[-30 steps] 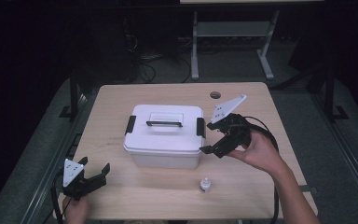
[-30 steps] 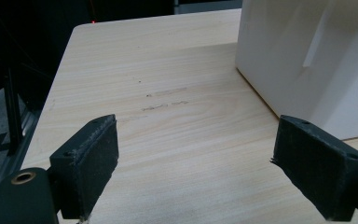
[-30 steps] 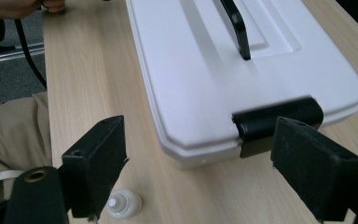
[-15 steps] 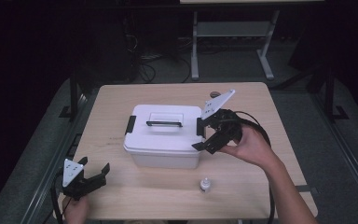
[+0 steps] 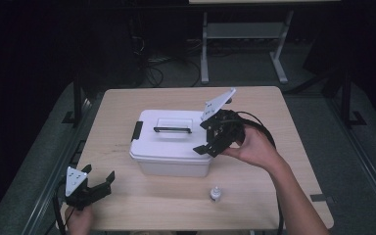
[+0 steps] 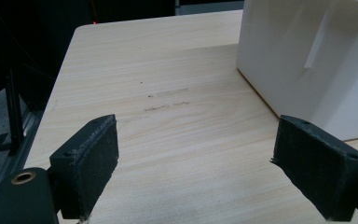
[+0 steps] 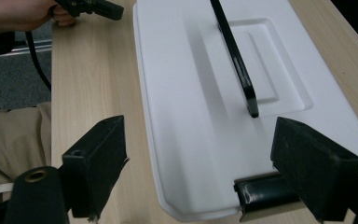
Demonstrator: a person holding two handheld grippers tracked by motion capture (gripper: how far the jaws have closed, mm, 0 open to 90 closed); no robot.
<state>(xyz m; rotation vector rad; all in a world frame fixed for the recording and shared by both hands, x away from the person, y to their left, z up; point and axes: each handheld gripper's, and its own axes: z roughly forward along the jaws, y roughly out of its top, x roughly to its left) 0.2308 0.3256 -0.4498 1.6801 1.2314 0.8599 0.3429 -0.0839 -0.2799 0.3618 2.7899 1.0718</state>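
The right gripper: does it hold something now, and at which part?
Nothing is held. The right gripper is open over the right end of the white box, near its black latch, jaws spread apart.

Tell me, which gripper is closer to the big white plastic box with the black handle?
Right. The right gripper sits open at the white plastic box's right end by its latch; the left gripper hovers apart, near the table's front-left corner.
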